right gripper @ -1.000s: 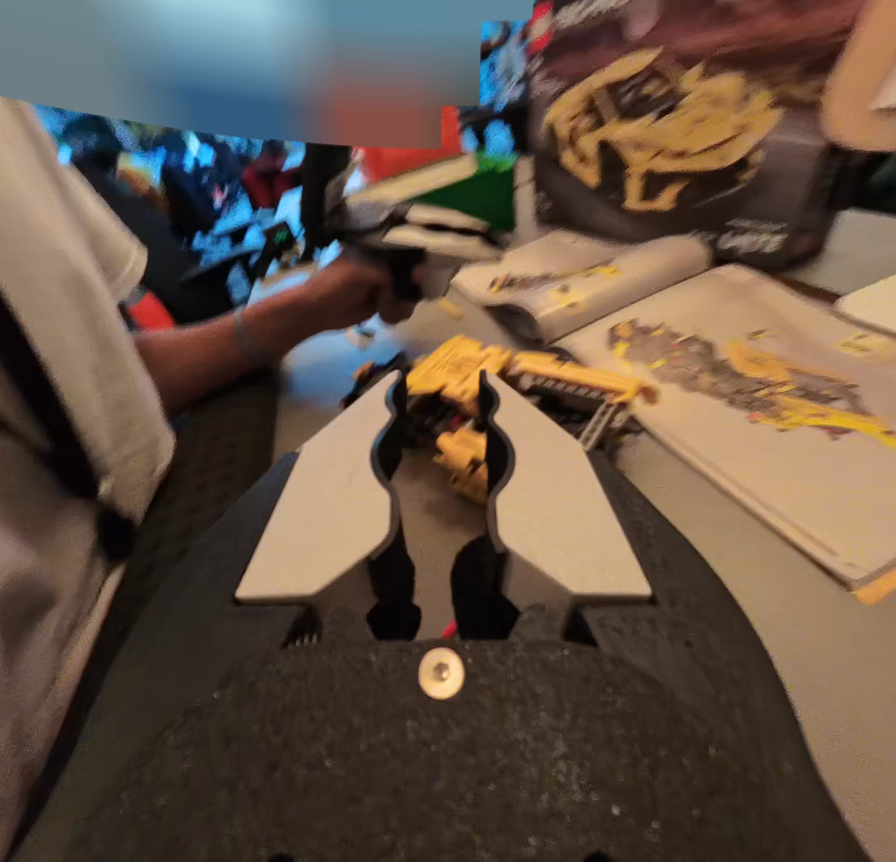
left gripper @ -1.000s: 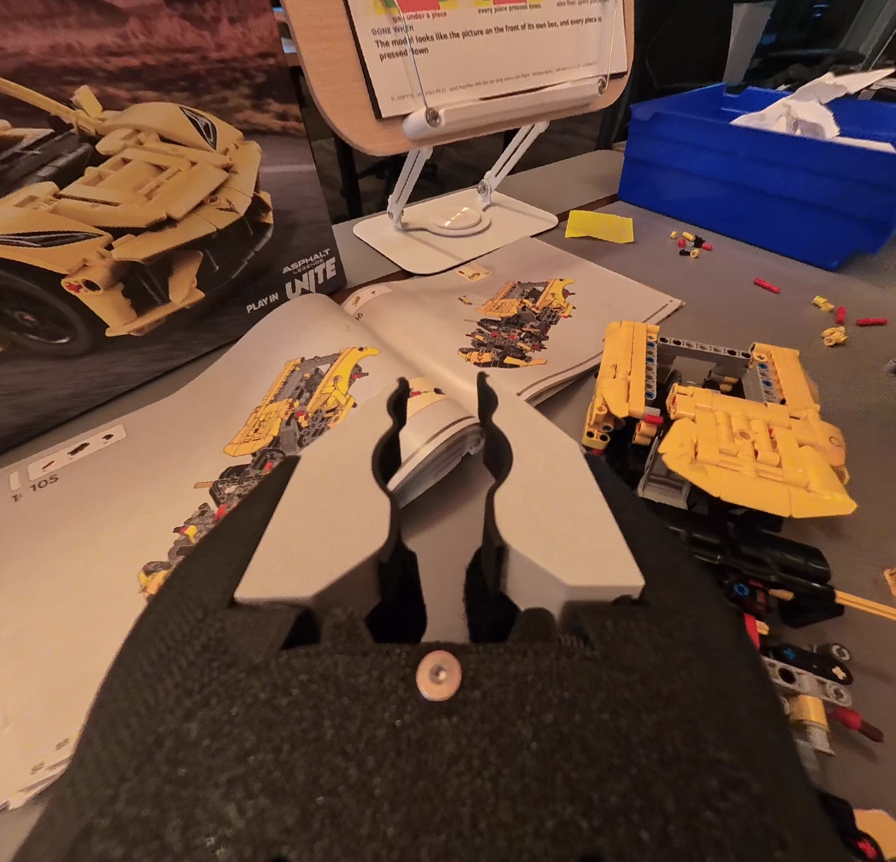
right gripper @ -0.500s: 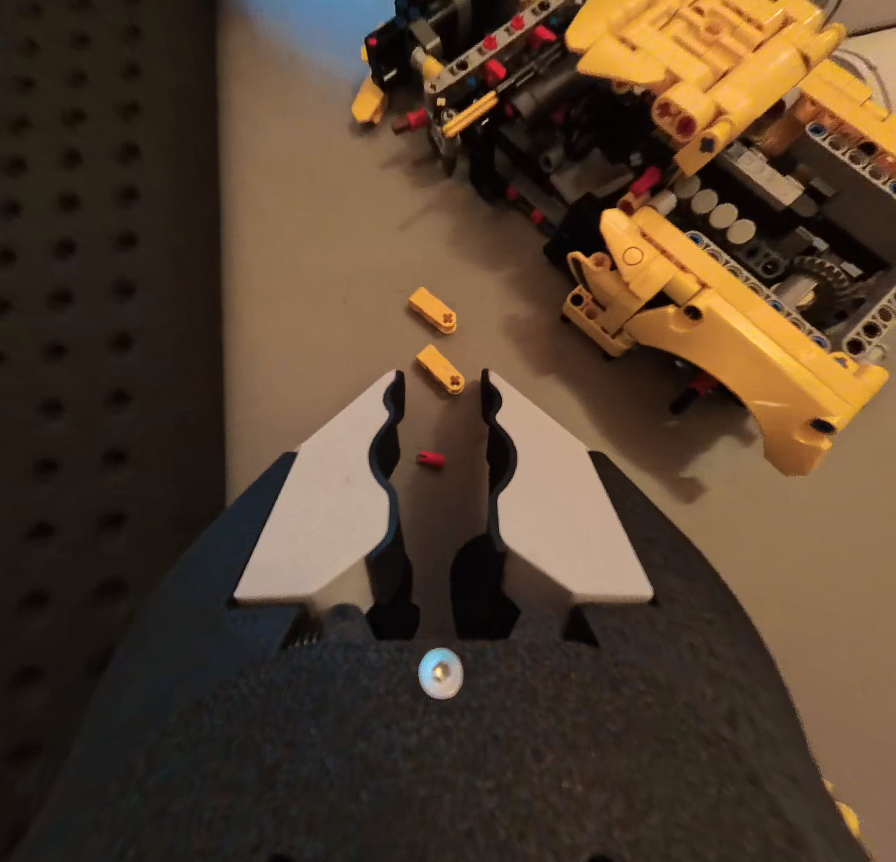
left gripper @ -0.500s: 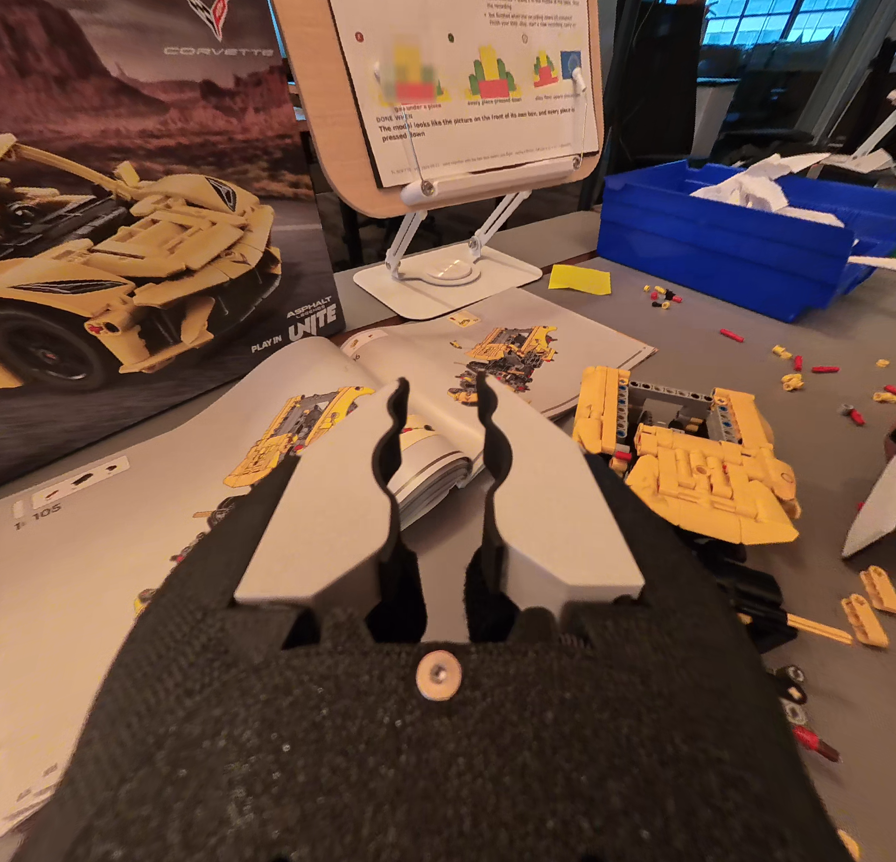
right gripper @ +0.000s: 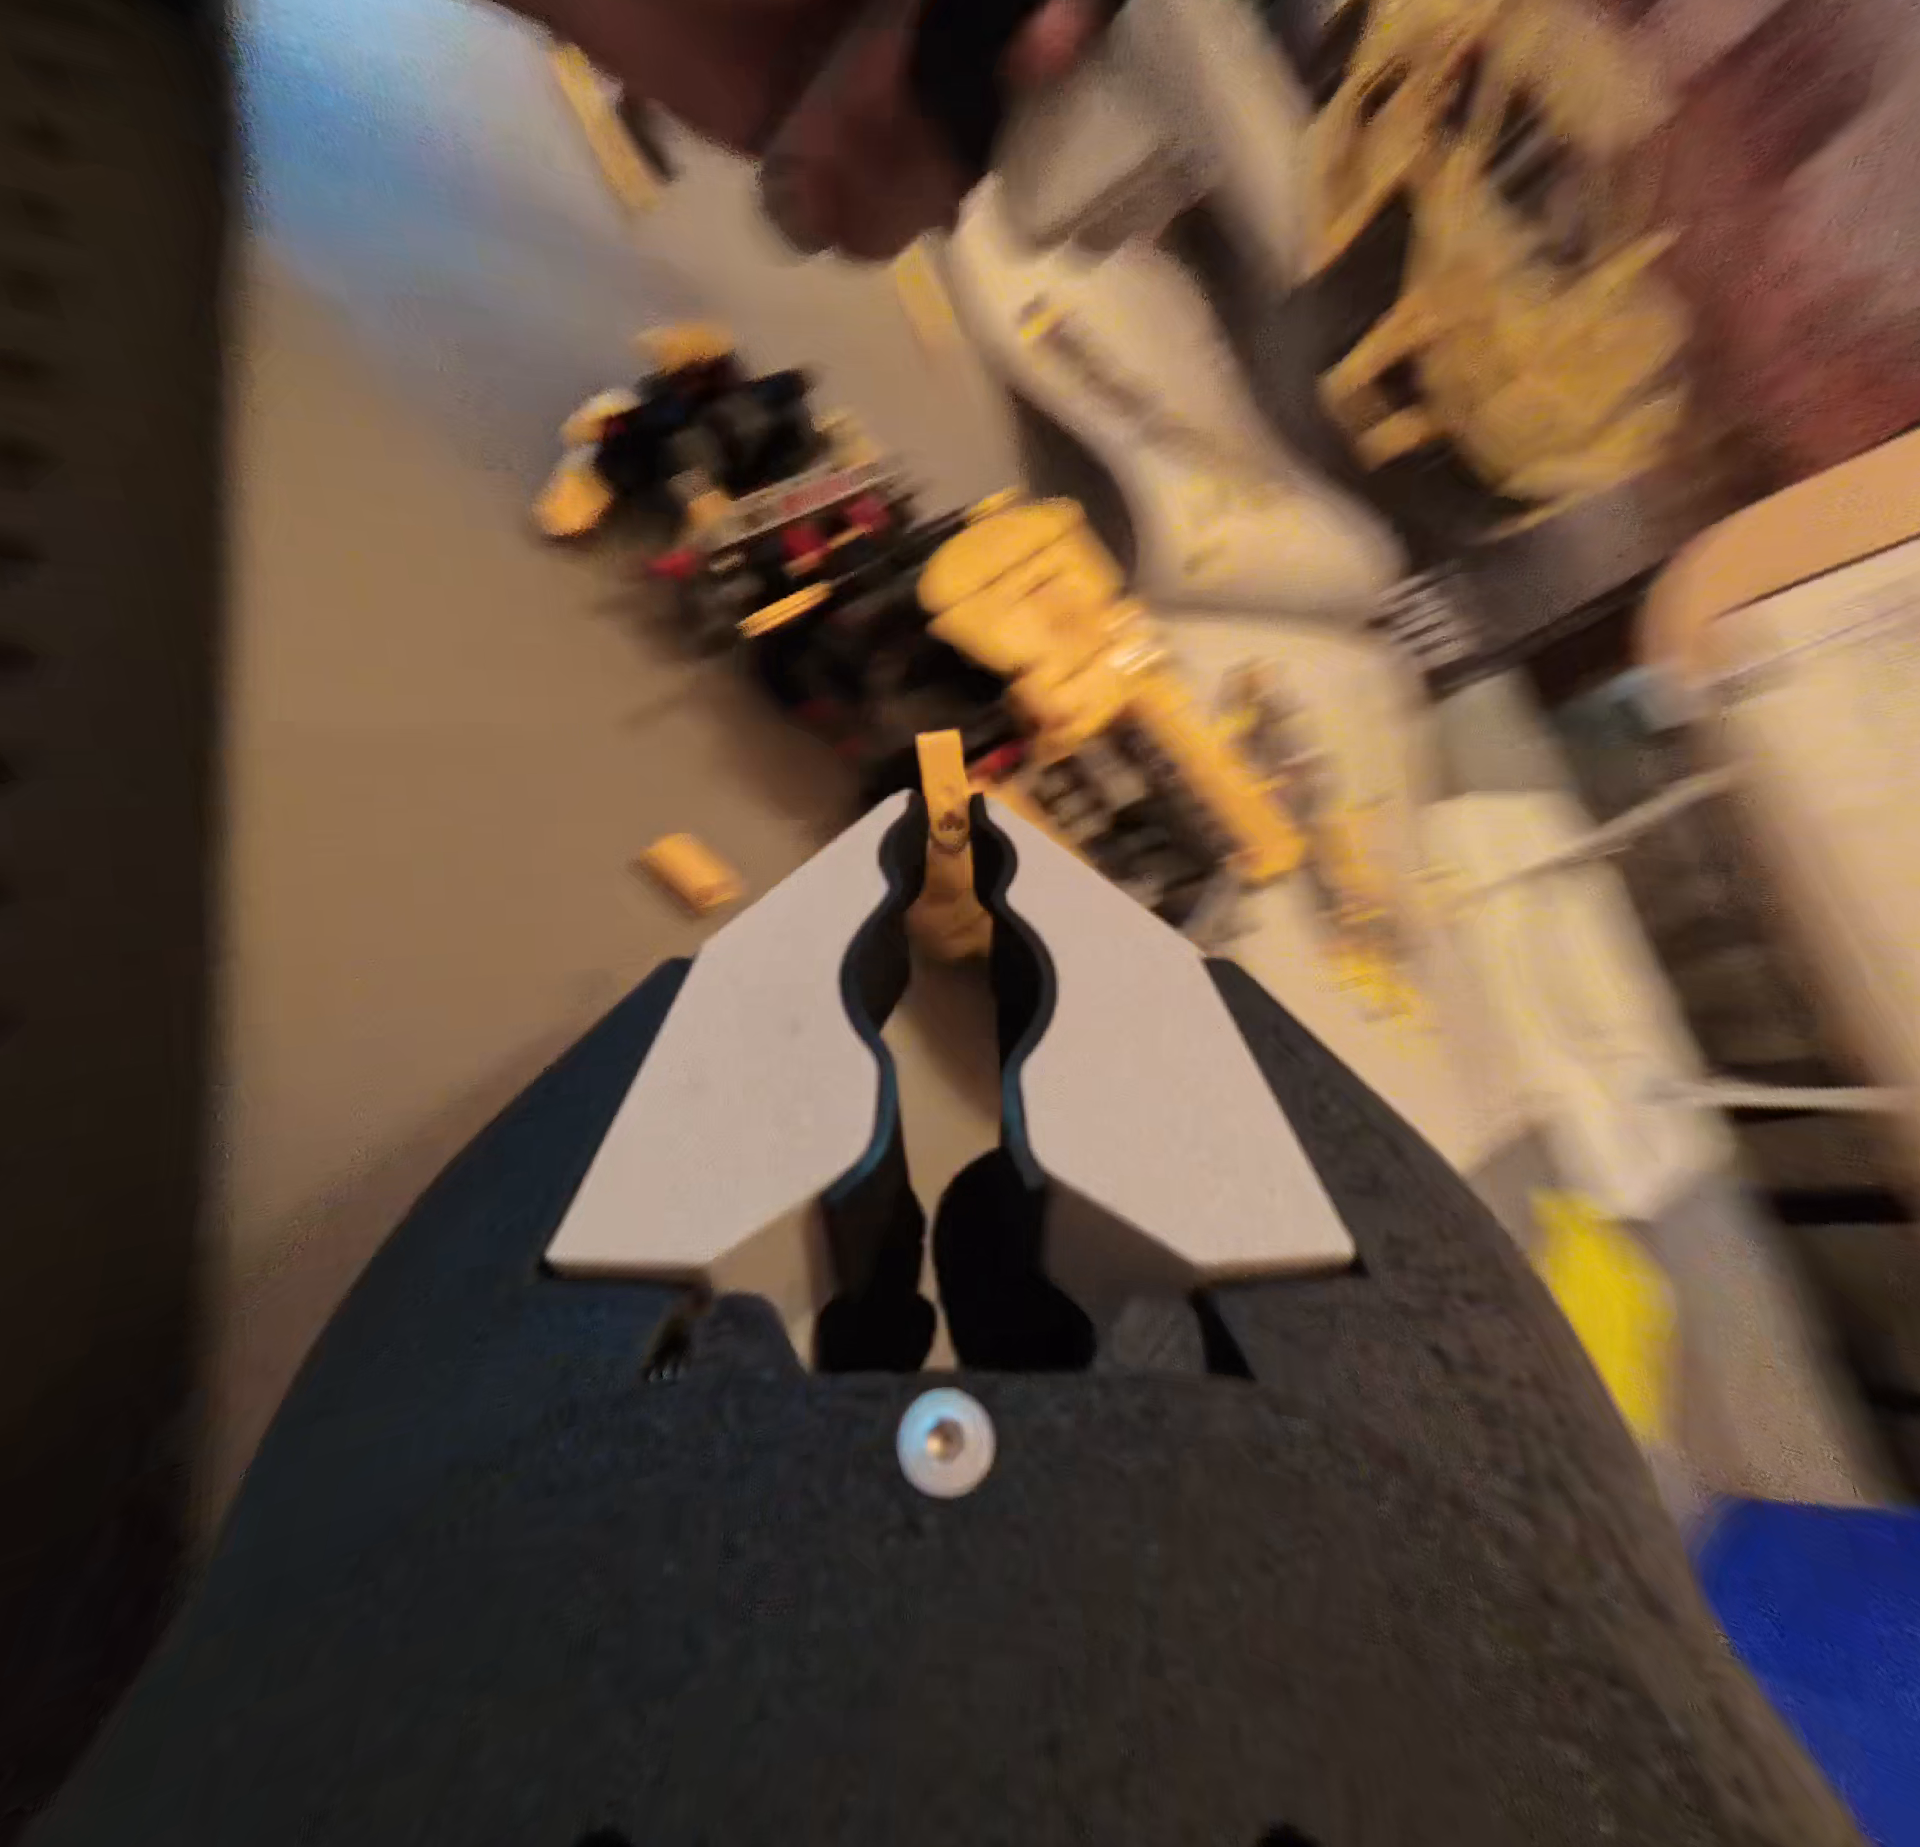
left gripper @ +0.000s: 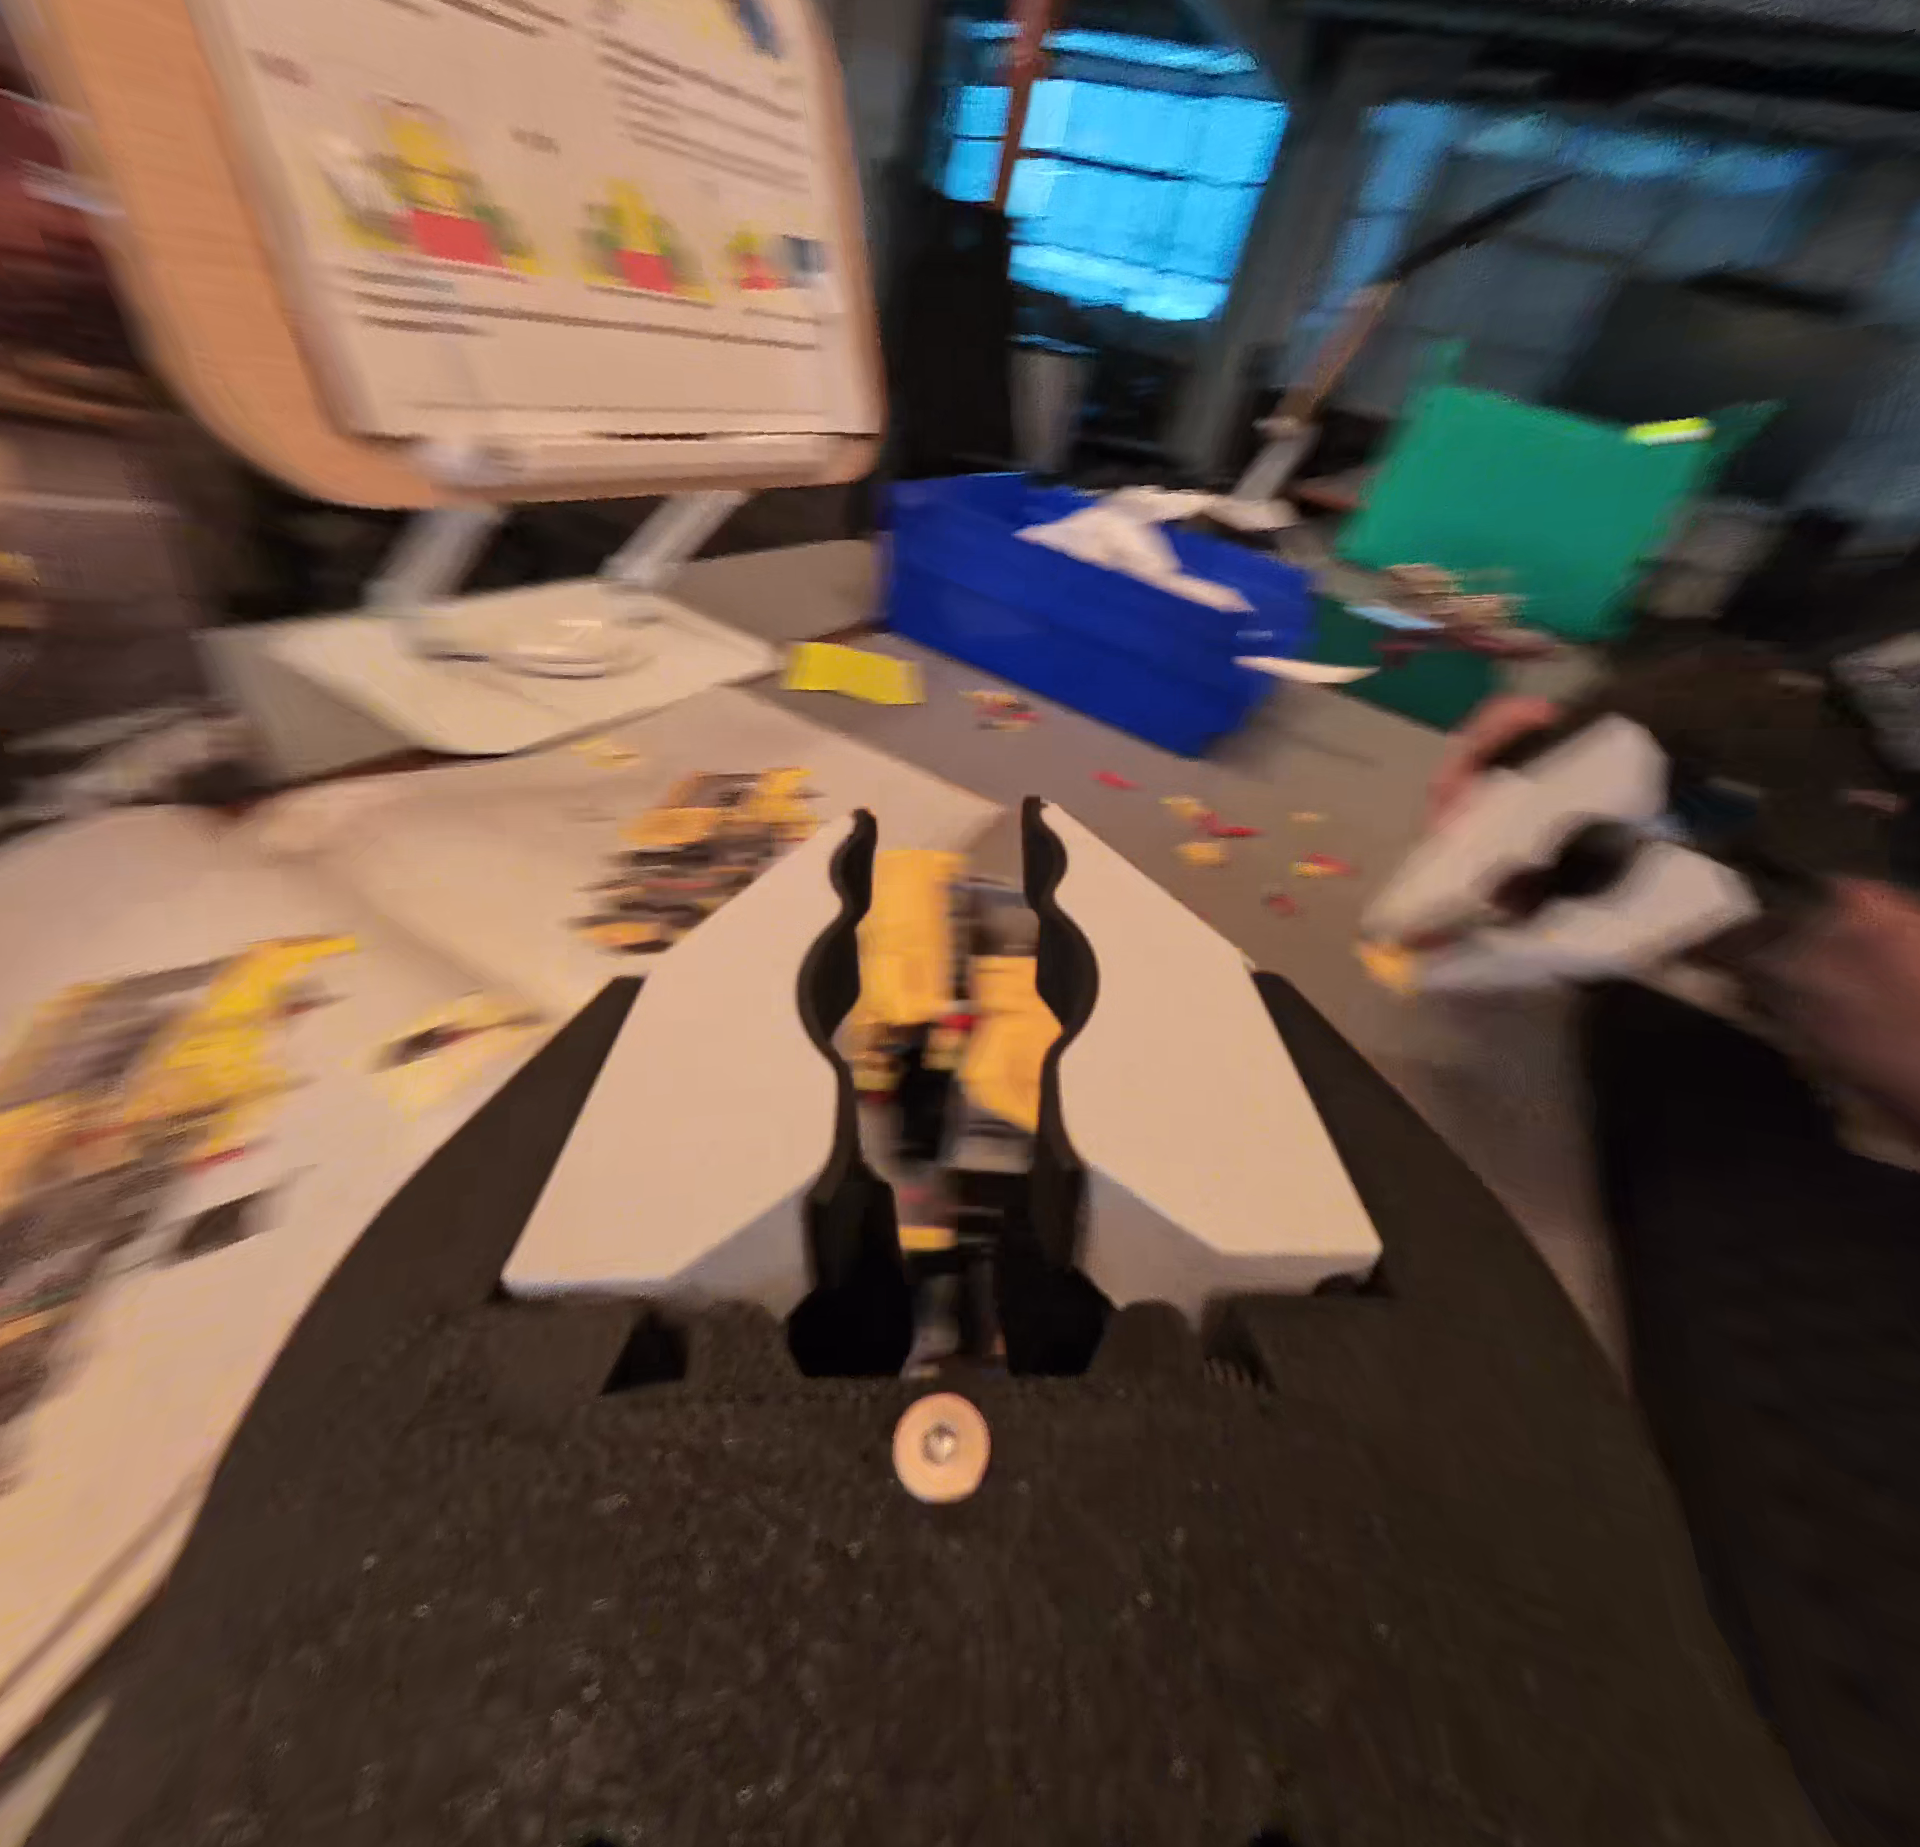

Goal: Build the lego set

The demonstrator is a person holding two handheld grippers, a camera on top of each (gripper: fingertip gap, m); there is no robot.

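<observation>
The half-built yellow and black lego car [right gripper: 1039, 592] lies on the grey table. In the left wrist view it shows blurred through the gap of my left gripper [left gripper: 943, 815], which is open, empty and held above the car [left gripper: 904, 966]. My right gripper [right gripper: 948, 810] is shut on a small yellow lego piece [right gripper: 940, 769] that sticks out past its tips, just in front of the car. A second small yellow piece [right gripper: 691, 872] lies on the table to its left. The right gripper also shows at the right of the left wrist view [left gripper: 1455, 914], held by a hand.
An open instruction booklet [left gripper: 364, 893] lies at the left, with a sheet stand [left gripper: 520, 239] behind it. A blue bin [left gripper: 1081, 613], a yellow paper [left gripper: 852, 673] and loose small pieces [left gripper: 1226, 841] are at the back right. The set's box [right gripper: 1507, 239] stands behind the car. Both views are motion-blurred. Spacing between my two grippers at the tips: around 15 cm.
My right gripper has shut on one of the two small yellow pieces from the table and lifted it toward the car. My left gripper has swung right, over the car.
</observation>
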